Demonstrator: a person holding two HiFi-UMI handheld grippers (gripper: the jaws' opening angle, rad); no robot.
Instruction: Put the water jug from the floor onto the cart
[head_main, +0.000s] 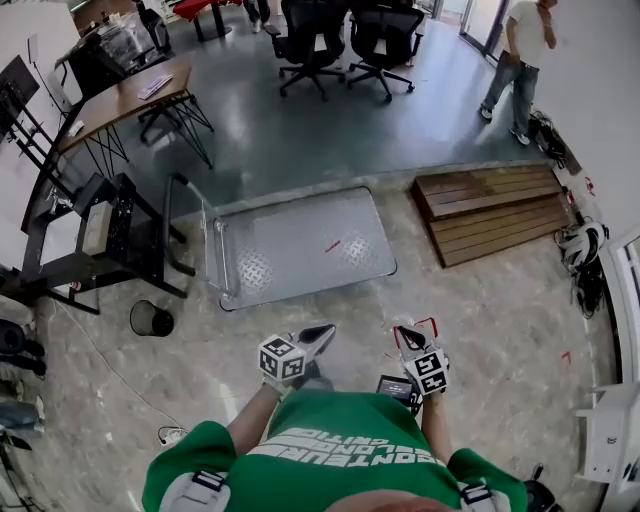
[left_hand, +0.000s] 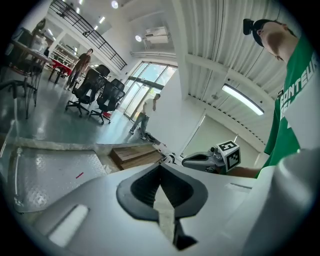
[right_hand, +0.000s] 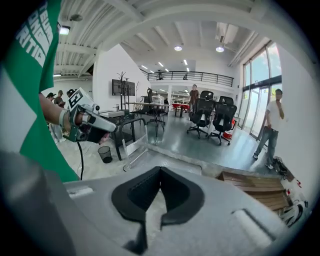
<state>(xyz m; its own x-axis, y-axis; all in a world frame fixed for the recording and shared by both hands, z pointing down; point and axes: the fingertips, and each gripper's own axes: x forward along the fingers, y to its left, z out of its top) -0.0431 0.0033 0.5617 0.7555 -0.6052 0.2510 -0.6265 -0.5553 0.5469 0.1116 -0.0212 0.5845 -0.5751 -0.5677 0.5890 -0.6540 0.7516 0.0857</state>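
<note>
No water jug shows in any view. The cart (head_main: 300, 245) is a flat metal platform with a push handle at its left end; it stands on the floor ahead of me and also appears in the left gripper view (left_hand: 50, 170) and the right gripper view (right_hand: 135, 145). My left gripper (head_main: 318, 335) and right gripper (head_main: 408, 336) are held close to my body, short of the cart's near edge. Both have their jaws together with nothing between them, as the left gripper (left_hand: 160, 167) and right gripper (right_hand: 160, 170) show in their own views.
A low wooden platform (head_main: 495, 210) lies right of the cart. A black wastebasket (head_main: 151, 318) and a black rack (head_main: 110, 235) stand to its left. Beyond are a desk (head_main: 120, 100) and office chairs (head_main: 345, 40). A person (head_main: 520, 60) stands far right. Helmets (head_main: 580, 245) lie by the right wall.
</note>
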